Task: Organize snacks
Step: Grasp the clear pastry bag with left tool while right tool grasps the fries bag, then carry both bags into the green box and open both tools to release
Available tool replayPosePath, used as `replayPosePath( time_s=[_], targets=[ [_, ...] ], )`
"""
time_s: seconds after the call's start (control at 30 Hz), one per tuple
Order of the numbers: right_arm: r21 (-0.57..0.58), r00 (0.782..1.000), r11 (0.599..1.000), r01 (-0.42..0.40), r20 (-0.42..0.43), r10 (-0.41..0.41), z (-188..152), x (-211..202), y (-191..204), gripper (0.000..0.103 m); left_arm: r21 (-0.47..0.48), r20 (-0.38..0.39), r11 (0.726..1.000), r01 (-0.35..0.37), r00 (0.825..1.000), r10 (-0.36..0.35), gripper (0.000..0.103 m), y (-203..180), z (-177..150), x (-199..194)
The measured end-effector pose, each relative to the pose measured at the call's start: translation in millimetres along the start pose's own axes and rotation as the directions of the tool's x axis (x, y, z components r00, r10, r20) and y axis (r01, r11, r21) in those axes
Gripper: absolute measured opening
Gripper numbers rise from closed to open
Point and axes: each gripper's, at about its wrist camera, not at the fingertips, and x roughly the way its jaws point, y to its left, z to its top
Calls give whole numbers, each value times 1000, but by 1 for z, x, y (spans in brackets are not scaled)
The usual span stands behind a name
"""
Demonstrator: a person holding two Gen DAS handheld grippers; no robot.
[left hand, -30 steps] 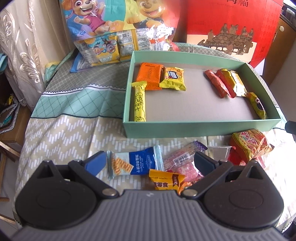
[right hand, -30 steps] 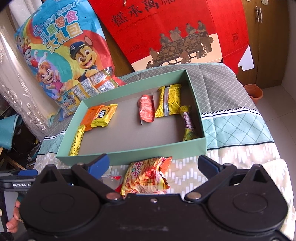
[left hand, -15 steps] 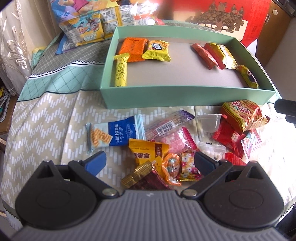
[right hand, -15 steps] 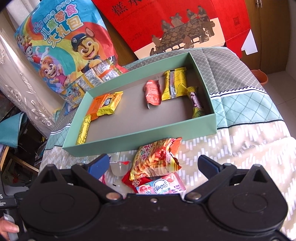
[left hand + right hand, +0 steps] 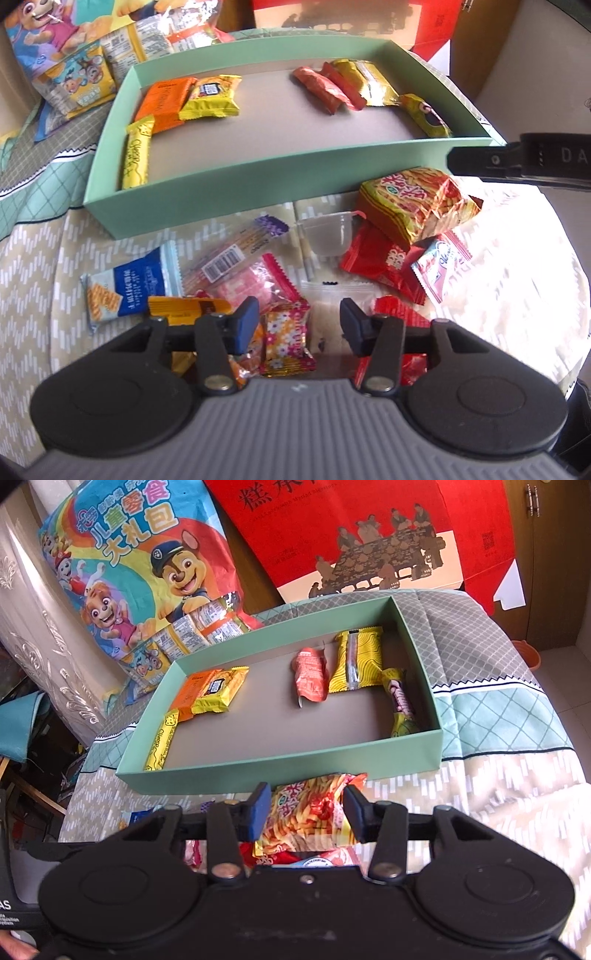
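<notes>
Pick step: right tongs [image 5: 304, 814] part-open, straddling noodle-snack bag [image 5: 308, 812], ungripped; left tongs [image 5: 297, 325] part-open, empty. Next: pinch, lift to green box [image 5: 280, 771].

A shallow mint-green box [image 5: 280, 766] lies open and flat on the patterned tabletop cloth. At its 9 o'clock end sit an orange packet [image 5: 194, 690], a yellow packet [image 5: 218, 692] overlapping it, and a slim yellow stick [image 5: 160, 740] along the wall. Toward 2 o'clock lie a red-orange pouch [image 5: 310, 675], a yellow wavy-patterned pack [image 5: 356, 659] and a yellow-green bar [image 5: 400, 705]. Loose snacks crowd the cloth at 6 o'clock of the box: a noodle-print bag [image 5: 417, 205], a blue cracker pack [image 5: 129, 288], a floral sweet [image 5: 288, 338].
</notes>
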Motion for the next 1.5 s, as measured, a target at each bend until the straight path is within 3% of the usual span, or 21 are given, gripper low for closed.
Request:
replayPosePath(
  time_s=[0.1, 0.4, 0.57, 0.7, 0.77, 0.83, 0.9, 1.13, 1.2, 1.27, 1.33, 1.5],
  targets=[
    [-37, 1000, 999, -15, -12, 14, 2, 11, 10, 43, 28, -26, 999, 32, 999, -32, 49, -7, -2, 10],
    [-42, 991, 999, 1, -130, -6, -16, 39, 1, 42, 87, -40, 996, 13, 999, -9, 61, -10, -10, 23],
    [-46, 991, 999, 0, -136, -7, -18, 41, -1, 41, 137, -20, 991, 12, 1000, -10, 53, -23, -9, 22],
    [-46, 990, 999, 3, -138, -9, -14, 38, 1, 43, 126, -23, 992, 28, 999, -26, 58, -19, -9, 24],
    [-43, 993, 999, -5, -119, 0, -11, 35, 2, 51, 121, -29, 992, 31, 999, -27, 60, -15, -10, 24],
    [-63, 995, 998, -3, -97, -3, -6, 34, 5, 72, 132, -33, 991, 27, 999, -23, 60, -15, -12, 24],
    [-98, 996, 995, 8, -88, -17, -1, 38, 10, 80, 142, -34, 990, 21, 999, -16, 60, -17, -13, 24],
    [-97, 990, 994, 54, -124, -66, -3, 64, 2, 82, 123, -31, 992, 32, 999, -28, 58, -13, -15, 22],
    [-81, 990, 995, 62, -119, -71, -7, 62, -3, 81, 145, -31, 989, 17, 999, -13, 61, -19, -16, 24],
    [-56, 991, 997, 61, -111, -67, -13, 60, -8, 75, 154, -17, 988, 6, 1000, -4, 53, -23, -16, 25],
    [-56, 992, 997, 57, -106, -62, -16, 57, -8, 58, 144, -3, 990, -7, 1000, 8, 46, -24, -14, 22],
    [-36, 993, 998, 49, -107, -52, -16, 46, -10, 54, 72, -18, 997, 31, 999, -30, 45, -8, -9, 16]
  ],
)
